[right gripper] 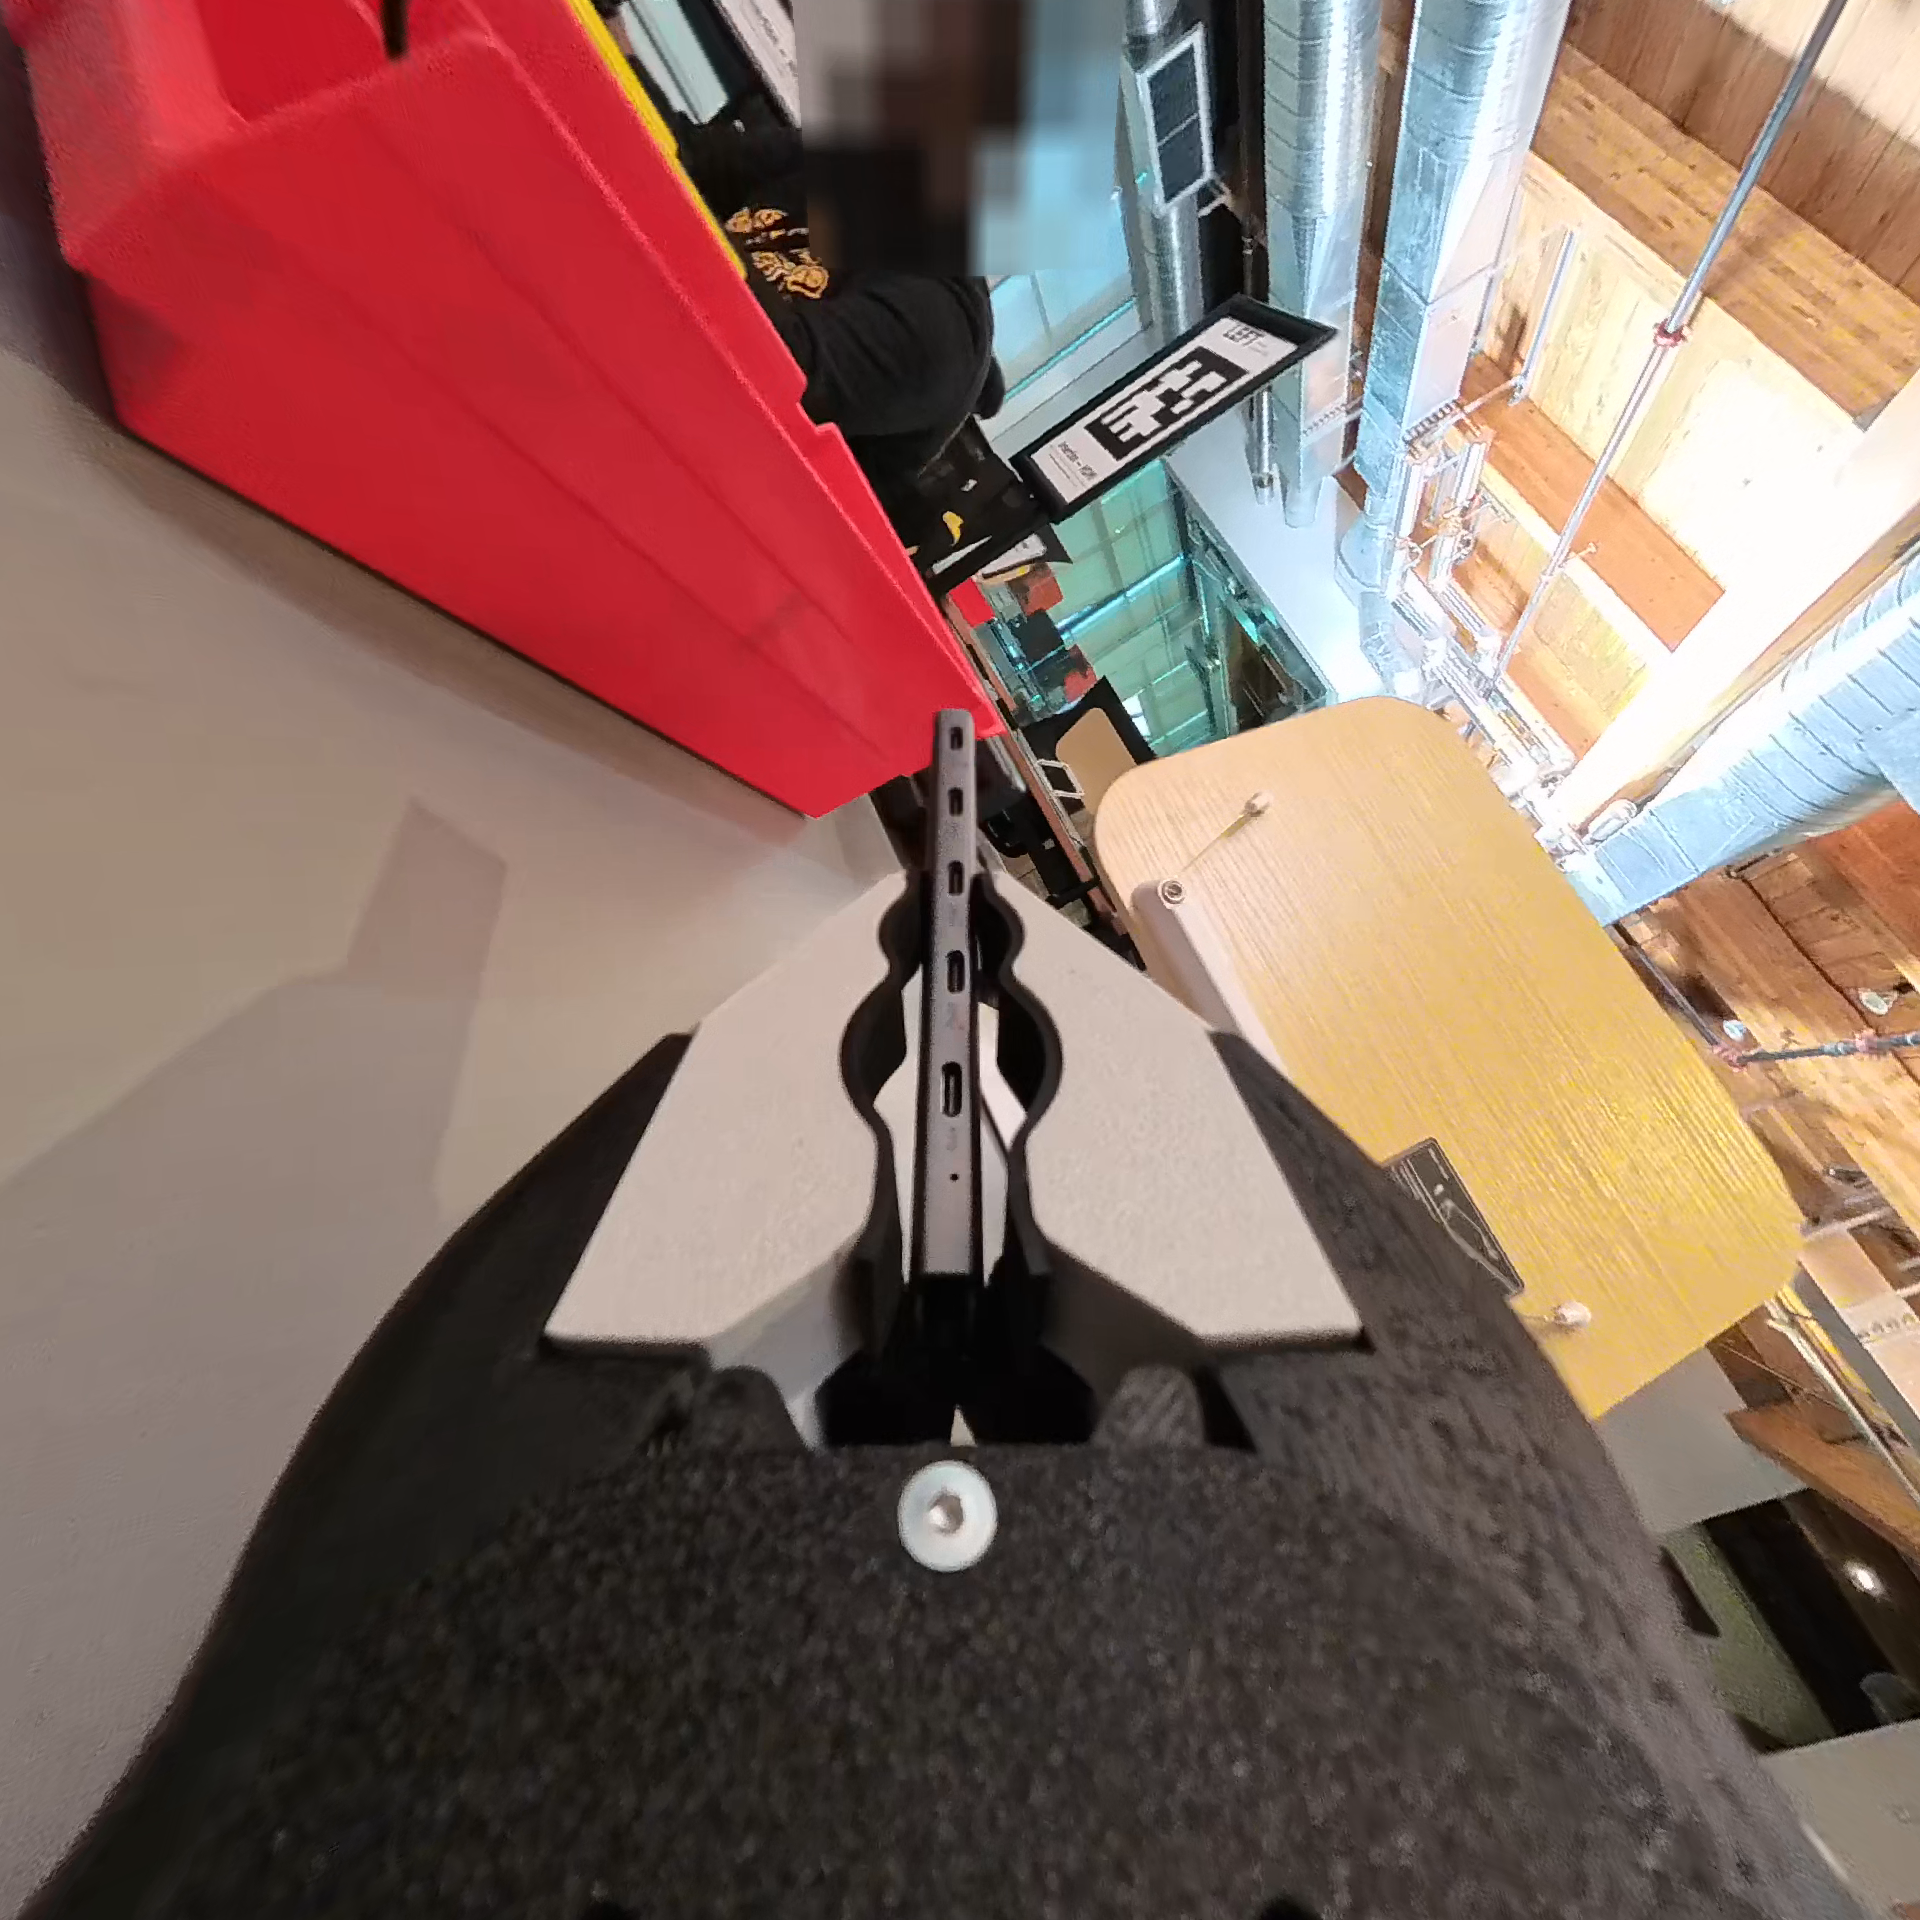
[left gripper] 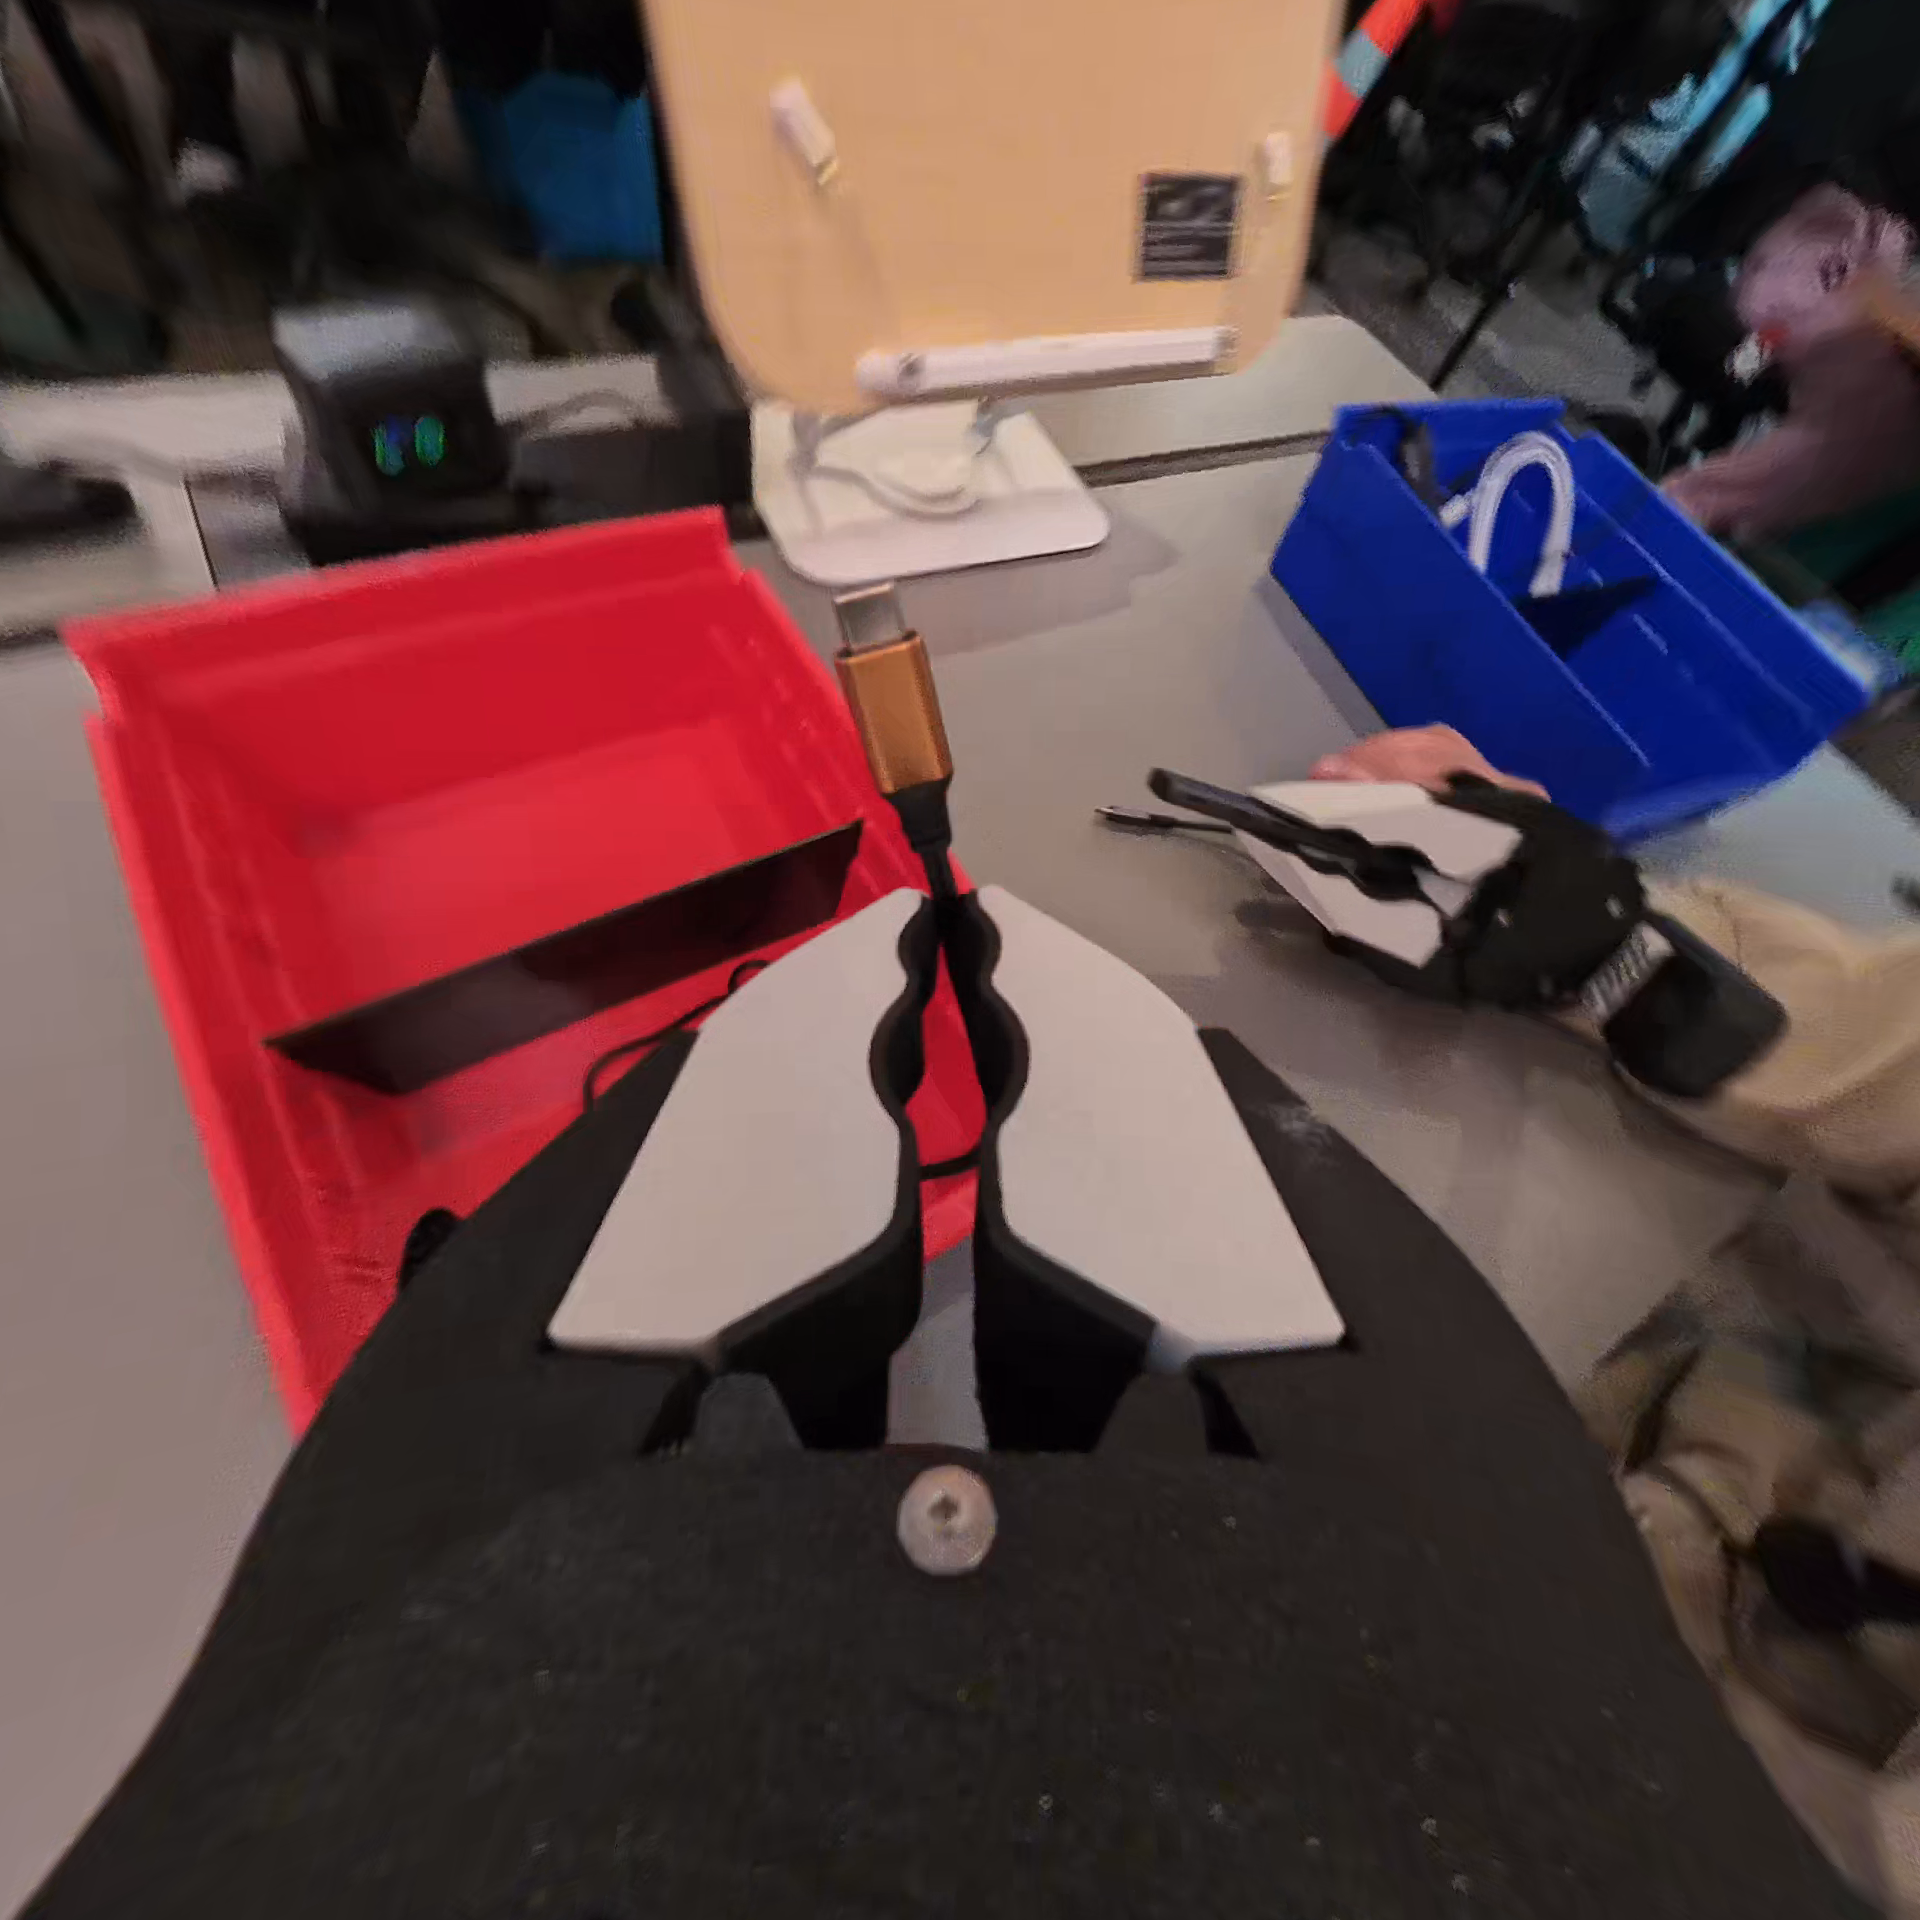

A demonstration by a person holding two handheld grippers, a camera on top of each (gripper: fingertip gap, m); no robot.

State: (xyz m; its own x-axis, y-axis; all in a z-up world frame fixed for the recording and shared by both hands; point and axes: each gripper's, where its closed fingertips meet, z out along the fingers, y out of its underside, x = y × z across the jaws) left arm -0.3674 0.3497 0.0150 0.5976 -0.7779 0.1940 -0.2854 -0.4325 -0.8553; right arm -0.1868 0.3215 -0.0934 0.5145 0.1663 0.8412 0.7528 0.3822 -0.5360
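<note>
My left gripper (left gripper: pixel 951 902) is shut on a thin black cable just below its copper-coloured plug (left gripper: pixel 894 717), which points up and away over the right wall of a red bin (left gripper: pixel 208 790). The cable's slack trails back into the bin. My right gripper (right gripper: pixel 951 914) is rolled onto its side and shut on a slim dark grey hub (right gripper: pixel 954 997) with several ports along its edge. In the left wrist view the right gripper (left gripper: pixel 1247 821) rests low over the grey table, holding the hub, with a short cable end (left gripper: pixel 1138 819) sticking out to its left.
A black divider (left gripper: pixel 582 966) crosses the red bin, whose outer wall (right gripper: pixel 499 416) also shows in the right wrist view. A blue bin (left gripper: pixel 1496 665) with a white cable (left gripper: pixel 1517 499) stands at the right. A wooden board on a white stand (left gripper: pixel 935 499) stands behind. A person sits beyond the red bin. There is about 20 cm between the tips of the two grippers.
</note>
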